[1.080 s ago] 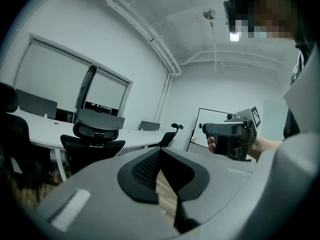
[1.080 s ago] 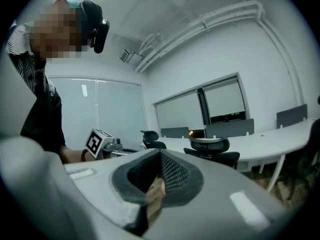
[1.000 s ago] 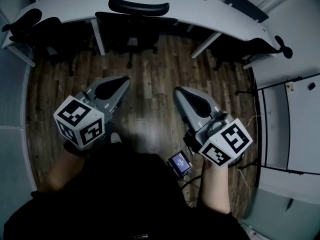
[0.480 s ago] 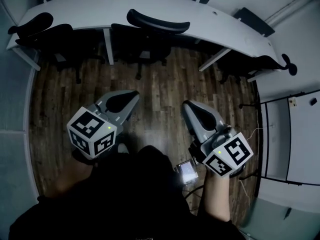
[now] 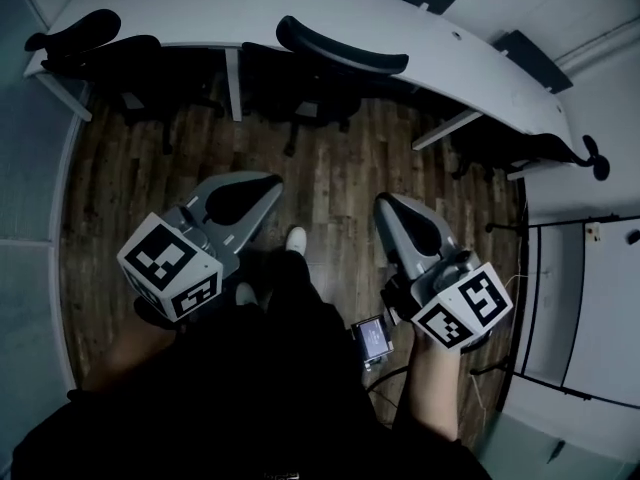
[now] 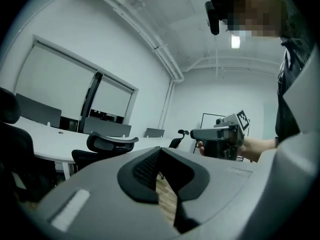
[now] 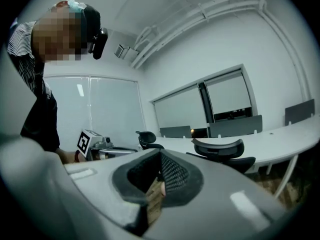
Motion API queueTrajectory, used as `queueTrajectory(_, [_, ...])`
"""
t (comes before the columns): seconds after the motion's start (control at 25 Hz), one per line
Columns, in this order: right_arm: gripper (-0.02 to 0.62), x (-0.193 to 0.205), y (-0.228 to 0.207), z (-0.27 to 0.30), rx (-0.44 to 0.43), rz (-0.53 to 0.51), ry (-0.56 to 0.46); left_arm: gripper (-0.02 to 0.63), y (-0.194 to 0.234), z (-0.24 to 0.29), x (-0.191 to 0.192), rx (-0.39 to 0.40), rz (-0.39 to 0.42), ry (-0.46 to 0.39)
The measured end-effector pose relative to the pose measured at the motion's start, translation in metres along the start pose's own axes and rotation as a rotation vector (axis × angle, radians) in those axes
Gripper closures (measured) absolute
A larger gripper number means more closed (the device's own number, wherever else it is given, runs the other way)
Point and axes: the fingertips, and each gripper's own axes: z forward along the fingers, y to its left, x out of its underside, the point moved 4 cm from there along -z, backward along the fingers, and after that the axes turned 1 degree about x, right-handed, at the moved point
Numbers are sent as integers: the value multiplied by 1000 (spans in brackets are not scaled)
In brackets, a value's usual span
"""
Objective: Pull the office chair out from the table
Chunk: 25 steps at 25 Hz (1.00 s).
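A black office chair (image 5: 322, 73) stands tucked under the curved white table (image 5: 300, 8), its headrest (image 5: 342, 46) over the table's front edge. My left gripper (image 5: 262, 186) and right gripper (image 5: 388, 208) hover over the wooden floor, well short of the chair, both shut with nothing in them. In the left gripper view the shut jaws (image 6: 160, 151) point toward that chair (image 6: 105, 146), with the right gripper (image 6: 220, 136) off to the side. From the right gripper view the chair (image 7: 222, 153) appears beyond the shut jaws (image 7: 160, 155), and the left gripper (image 7: 97, 146) beside them.
Two more black chairs sit at the table, one at the left end (image 5: 95, 53) and one at the right end (image 5: 535, 143). White table legs (image 5: 233, 83) flank the middle chair. A black frame (image 5: 560, 298) stands along the right wall. My shoe (image 5: 296, 238) is on the floor between the grippers.
The table and chairs have slid lower and rightward in the head view as I stepped closer. Both grippers have moved forward with me and stayed shut. A shoe has come into view.
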Motion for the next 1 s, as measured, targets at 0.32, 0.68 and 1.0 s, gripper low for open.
queueTrajectory(0.32, [594,-21,-74,51,-72,12,-20,603,31,75,-28,28,29,-10])
queueTrajectory(0.68, [594,-42,-164,90,-90,34,-18,603,72,167,-63,49,49,-3])
queueTrajectory(1.0, [594,-53,-229,102,-110,41,-23,603,94,224,-67,11,49,24])
